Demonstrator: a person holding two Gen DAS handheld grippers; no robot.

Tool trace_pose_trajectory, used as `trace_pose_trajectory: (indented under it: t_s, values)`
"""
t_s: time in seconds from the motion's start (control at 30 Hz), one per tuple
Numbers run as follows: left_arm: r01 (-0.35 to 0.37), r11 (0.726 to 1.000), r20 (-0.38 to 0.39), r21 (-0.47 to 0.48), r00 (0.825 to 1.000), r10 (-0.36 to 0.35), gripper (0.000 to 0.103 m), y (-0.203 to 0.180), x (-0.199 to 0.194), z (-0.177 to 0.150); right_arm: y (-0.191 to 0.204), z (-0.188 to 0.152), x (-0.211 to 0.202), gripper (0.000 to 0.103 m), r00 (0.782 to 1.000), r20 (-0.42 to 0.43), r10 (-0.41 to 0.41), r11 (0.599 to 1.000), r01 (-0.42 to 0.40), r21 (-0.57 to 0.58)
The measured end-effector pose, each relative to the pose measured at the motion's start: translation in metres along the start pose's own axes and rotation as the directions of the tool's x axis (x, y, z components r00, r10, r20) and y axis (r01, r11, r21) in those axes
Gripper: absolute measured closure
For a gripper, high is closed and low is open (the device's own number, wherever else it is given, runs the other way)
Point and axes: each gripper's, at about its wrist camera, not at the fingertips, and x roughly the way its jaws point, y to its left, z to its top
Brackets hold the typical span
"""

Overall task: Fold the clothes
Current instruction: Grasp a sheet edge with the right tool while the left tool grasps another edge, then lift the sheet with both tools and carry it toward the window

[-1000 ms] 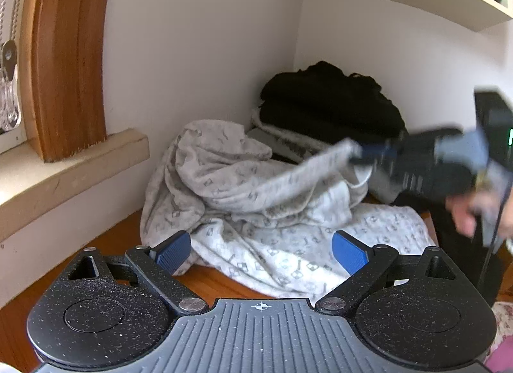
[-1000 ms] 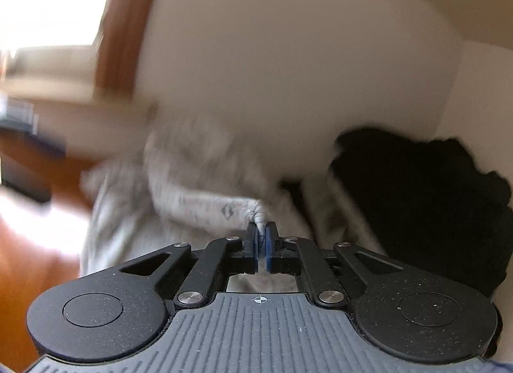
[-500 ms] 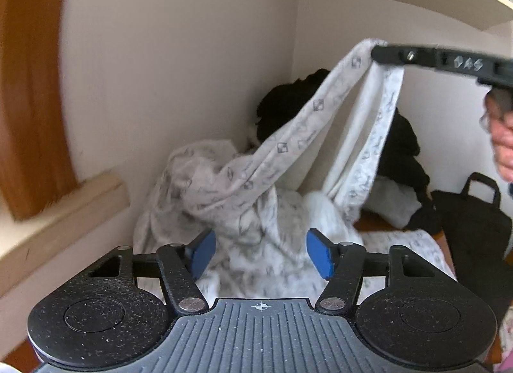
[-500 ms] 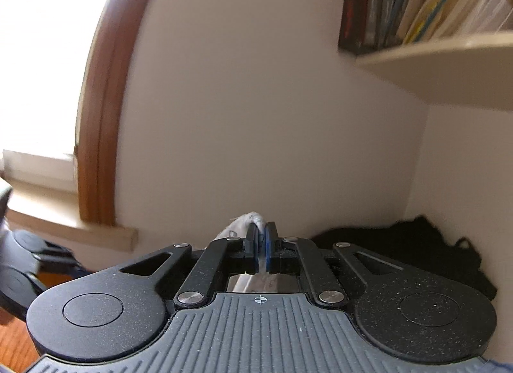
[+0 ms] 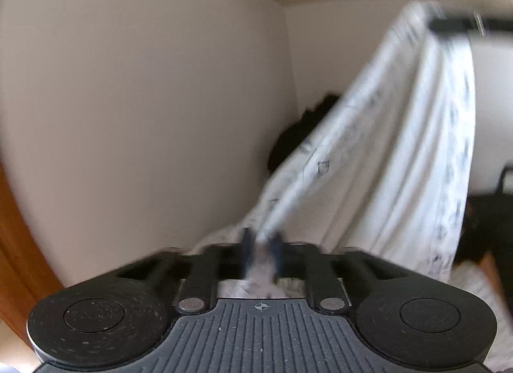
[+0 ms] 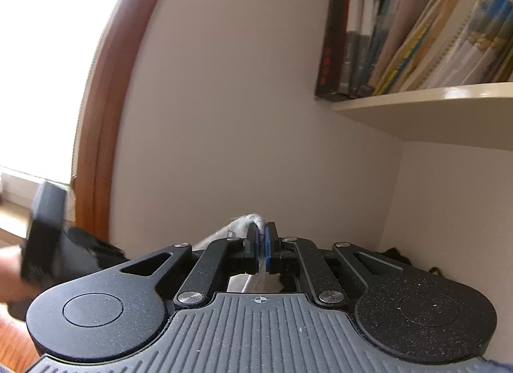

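Observation:
A white garment with small grey prints (image 5: pixel 384 155) hangs stretched in the air between both grippers. My left gripper (image 5: pixel 261 241) is shut on a bunched edge of it, low in the left wrist view. My right gripper (image 6: pixel 261 233) is shut on another edge of the garment (image 6: pixel 253 219); it also shows blurred at the top right of the left wrist view (image 5: pixel 461 25), higher than the left one. The cloth drapes down from there towards the table.
A pile of black clothes (image 5: pixel 301 129) lies in the wall corner behind the garment. A shelf (image 6: pixel 433 110) carrying several books (image 6: pixel 400 26) hangs above. A wooden window frame (image 6: pixel 96 116) is at the left. A dark bag (image 5: pixel 493 212) stands at the right.
My left gripper has closed on the garment's edge and risen. My right gripper has kept lifting its edge, so the cloth now hangs spread between them.

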Motion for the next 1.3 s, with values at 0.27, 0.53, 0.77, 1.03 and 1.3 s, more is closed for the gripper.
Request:
trace_pose_trajectory:
  t_s: [0.27, 0.53, 0.77, 1.03, 1.3]
  values:
    - [-0.042, 0.997, 0.096, -0.063, 0.994, 0.048, 0.097, 0.047, -0.080, 0.034, 0.017, 0.013, 0.008, 0.099, 0.998, 0.026, 0.057, 0.998, -0.057, 0.016]
    - [-0.122, 0.993, -0.101, -0.006, 0.988, 0.121, 0.097, 0.067, -0.096, -0.013, 0.060, -0.024, 0.054, 0.096, 0.977, -0.134, 0.168, 0.986, -0.165, 0.030]
    - [-0.136, 0.990, -0.205, -0.025, 0.970, 0.128, 0.097, 0.076, -0.087, -0.060, 0.059, -0.079, 0.061, 0.093, 0.934, -0.311, 0.178, 0.983, -0.183, 0.011]
    - [-0.138, 0.989, -0.222, -0.047, 0.967, 0.125, 0.097, 0.078, -0.093, -0.073, 0.034, -0.155, 0.051, 0.077, 0.870, -0.467, 0.157, 0.984, -0.176, 0.004]
    - [-0.137, 0.986, -0.236, -0.091, 0.965, 0.113, 0.097, 0.087, -0.079, -0.088, 0.032, -0.177, 0.061, 0.058, 0.851, -0.507, 0.135, 0.986, -0.166, -0.017]
